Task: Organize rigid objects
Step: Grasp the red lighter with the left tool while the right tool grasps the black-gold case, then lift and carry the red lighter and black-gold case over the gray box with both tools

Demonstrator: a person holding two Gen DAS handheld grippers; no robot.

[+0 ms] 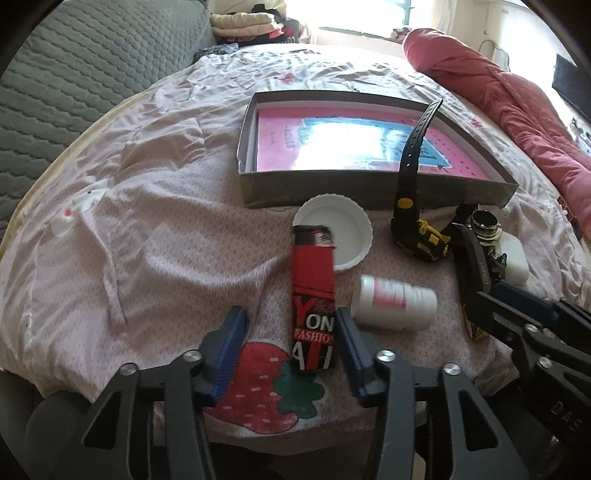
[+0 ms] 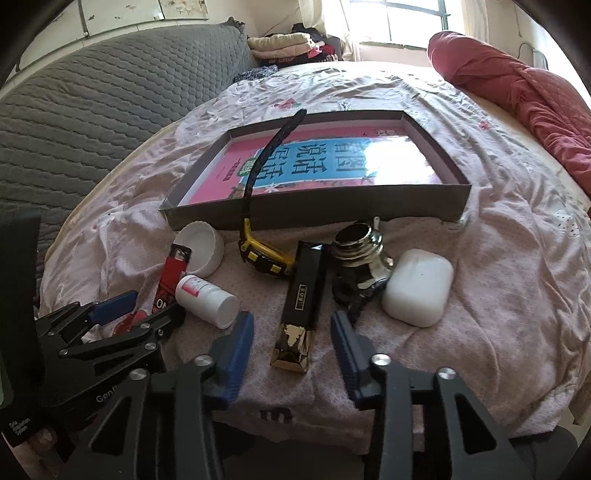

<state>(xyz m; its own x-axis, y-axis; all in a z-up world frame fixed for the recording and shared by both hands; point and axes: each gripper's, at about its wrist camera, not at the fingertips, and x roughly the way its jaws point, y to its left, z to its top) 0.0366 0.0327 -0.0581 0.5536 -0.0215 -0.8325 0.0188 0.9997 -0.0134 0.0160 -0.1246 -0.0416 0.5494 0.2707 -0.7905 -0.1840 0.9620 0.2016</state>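
Left gripper (image 1: 291, 332) unclenched, straddling the red-and-black plastic lighter (image 1: 313, 295) on the pink bedsheet (image 1: 147, 221), right pad touching it (left pad apart). Right gripper (image 2: 291, 347) released around the black-and-gold rectangular tube (image 2: 299, 306); grey cardboard tray (image 2: 332, 218) at 12 o'clock.

A rumpled pink patterned bedsheet (image 2: 498, 258) covers the bed. A grey quilted cover (image 2: 110, 92) lies left, a red quilt (image 2: 517, 85) right, folded clothes (image 2: 280, 44) near the window (image 2: 406, 22).
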